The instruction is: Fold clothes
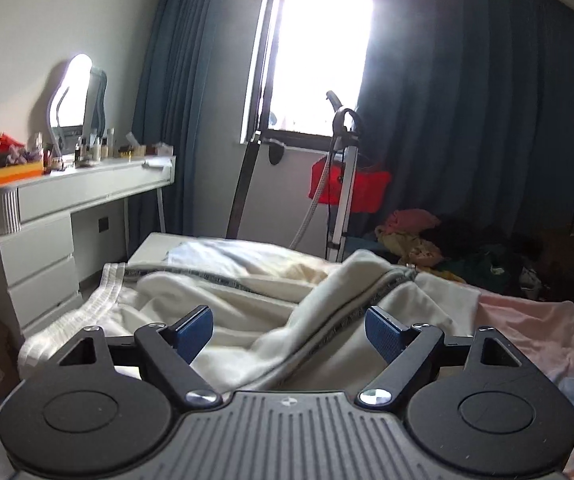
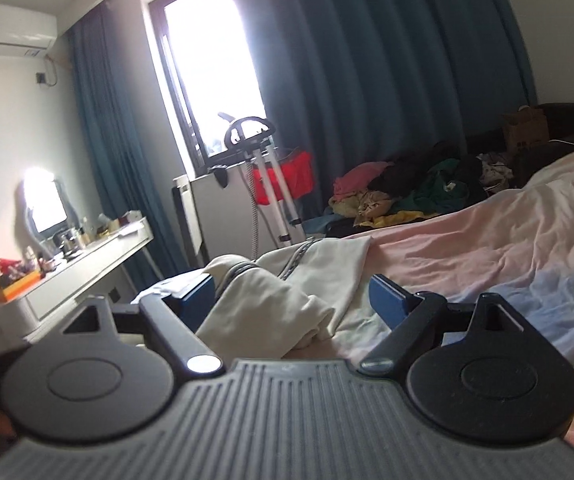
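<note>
Nearest, the left hand-held gripper [image 1: 289,332] and the right hand-held gripper [image 2: 293,300] each stood with jaws wide apart, gripping nothing. Just beyond them the cream trousers [image 1: 247,304] lay crumpled on the pink bed [image 2: 487,240]. Far right, a clothes pile [image 2: 407,188] sat before blue curtains [image 1: 467,120].
</note>
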A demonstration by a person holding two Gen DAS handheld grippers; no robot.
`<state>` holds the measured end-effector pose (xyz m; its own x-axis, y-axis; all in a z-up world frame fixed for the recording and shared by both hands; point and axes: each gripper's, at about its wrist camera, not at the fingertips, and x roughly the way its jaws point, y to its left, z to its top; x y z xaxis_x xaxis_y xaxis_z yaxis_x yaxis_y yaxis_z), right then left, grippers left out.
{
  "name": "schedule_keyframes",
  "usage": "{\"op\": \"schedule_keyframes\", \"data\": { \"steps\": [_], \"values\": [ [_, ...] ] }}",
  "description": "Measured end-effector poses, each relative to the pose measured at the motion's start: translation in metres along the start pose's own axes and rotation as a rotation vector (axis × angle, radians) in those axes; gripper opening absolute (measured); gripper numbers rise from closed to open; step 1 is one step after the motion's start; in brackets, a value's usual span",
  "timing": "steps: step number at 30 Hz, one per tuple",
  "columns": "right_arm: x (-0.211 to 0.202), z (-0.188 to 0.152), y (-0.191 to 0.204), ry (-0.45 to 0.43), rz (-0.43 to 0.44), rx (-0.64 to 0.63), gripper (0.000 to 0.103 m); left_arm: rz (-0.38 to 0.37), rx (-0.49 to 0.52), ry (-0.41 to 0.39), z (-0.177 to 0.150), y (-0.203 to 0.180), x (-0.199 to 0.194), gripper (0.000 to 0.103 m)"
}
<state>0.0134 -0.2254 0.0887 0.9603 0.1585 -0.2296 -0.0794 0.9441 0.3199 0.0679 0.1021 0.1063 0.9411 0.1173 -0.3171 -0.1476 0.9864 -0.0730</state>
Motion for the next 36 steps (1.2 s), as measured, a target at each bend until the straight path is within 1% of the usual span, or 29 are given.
{"op": "schedule_keyframes", "data": {
  "steps": [1, 3, 5, 7, 10, 12, 14, 15, 16, 17, 18, 19, 20, 21, 22, 25, 27, 29, 31, 32, 36],
  "values": [
    [0.005, -0.006, -0.004, -0.005, -0.019, 0.008, 0.086, -0.002, 0.017, -0.012, 0.005, -0.005, 0.017, 0.086],
    [0.019, -0.020, -0.014, 0.046, -0.067, 0.015, 0.086, -0.034, 0.044, -0.006, 0.013, -0.016, 0.056, 0.086],
    [0.038, -0.032, -0.022, 0.105, -0.082, 0.001, 0.086, -0.093, 0.066, 0.010, 0.018, -0.029, 0.095, 0.086],
    [0.055, -0.042, -0.029, 0.151, -0.098, 0.004, 0.086, -0.121, 0.082, 0.040, 0.017, -0.042, 0.133, 0.086],
    [0.082, -0.056, -0.044, 0.187, -0.058, 0.058, 0.085, -0.089, 0.112, 0.071, 0.009, -0.059, 0.186, 0.086],
    [0.100, -0.066, -0.052, 0.216, -0.107, 0.086, 0.085, -0.083, 0.114, 0.095, 0.005, -0.066, 0.216, 0.084],
    [0.113, -0.071, -0.058, 0.232, -0.125, 0.098, 0.085, -0.075, 0.100, 0.110, 0.003, -0.068, 0.239, 0.084],
    [0.120, -0.073, -0.061, 0.238, -0.132, 0.101, 0.085, -0.077, 0.081, 0.134, 0.003, -0.067, 0.250, 0.082],
    [0.126, -0.075, -0.064, 0.244, -0.139, 0.104, 0.085, -0.078, 0.063, 0.157, 0.003, -0.066, 0.261, 0.079],
    [0.130, -0.076, -0.067, 0.252, -0.142, 0.121, 0.085, -0.082, 0.043, 0.180, 0.003, -0.065, 0.271, 0.067],
    [0.133, -0.078, -0.069, 0.261, -0.145, 0.137, 0.085, -0.089, 0.018, 0.201, 0.003, -0.063, 0.277, 0.053],
    [0.133, -0.078, -0.071, 0.255, -0.150, 0.153, 0.085, -0.097, 0.000, 0.214, 0.003, -0.062, 0.280, 0.041],
    [0.133, -0.078, -0.072, 0.248, -0.156, 0.167, 0.085, -0.110, -0.013, 0.212, 0.004, -0.061, 0.280, 0.021],
    [0.129, -0.078, -0.072, 0.222, -0.180, 0.165, 0.085, -0.120, -0.018, 0.206, 0.005, -0.061, 0.277, 0.010],
    [0.124, -0.077, -0.072, 0.196, -0.203, 0.162, 0.085, -0.124, 0.004, 0.187, 0.006, -0.063, 0.268, 0.005],
    [0.111, -0.072, -0.072, 0.117, -0.238, 0.153, 0.085, -0.154, 0.053, 0.141, 0.011, -0.066, 0.229, 0.003],
    [0.103, -0.069, -0.073, 0.080, -0.255, 0.155, 0.085, -0.204, 0.075, 0.120, 0.014, -0.066, 0.192, 0.003],
    [0.096, -0.066, -0.072, 0.071, -0.255, 0.165, 0.085, -0.254, 0.159, 0.076, 0.011, -0.071, 0.139, 0.003],
    [0.084, -0.062, -0.069, 0.059, -0.240, 0.167, 0.085, -0.308, 0.149, 0.074, 0.002, -0.065, 0.091, 0.002],
    [0.077, -0.060, -0.067, 0.047, -0.231, 0.166, 0.085, -0.333, 0.119, 0.086, -0.005, -0.060, 0.071, 0.002],
    [0.046, -0.059, -0.051, 0.014, -0.203, 0.098, 0.085, -0.377, 0.070, 0.119, -0.053, -0.047, 0.007, 0.002]
  ]
}}
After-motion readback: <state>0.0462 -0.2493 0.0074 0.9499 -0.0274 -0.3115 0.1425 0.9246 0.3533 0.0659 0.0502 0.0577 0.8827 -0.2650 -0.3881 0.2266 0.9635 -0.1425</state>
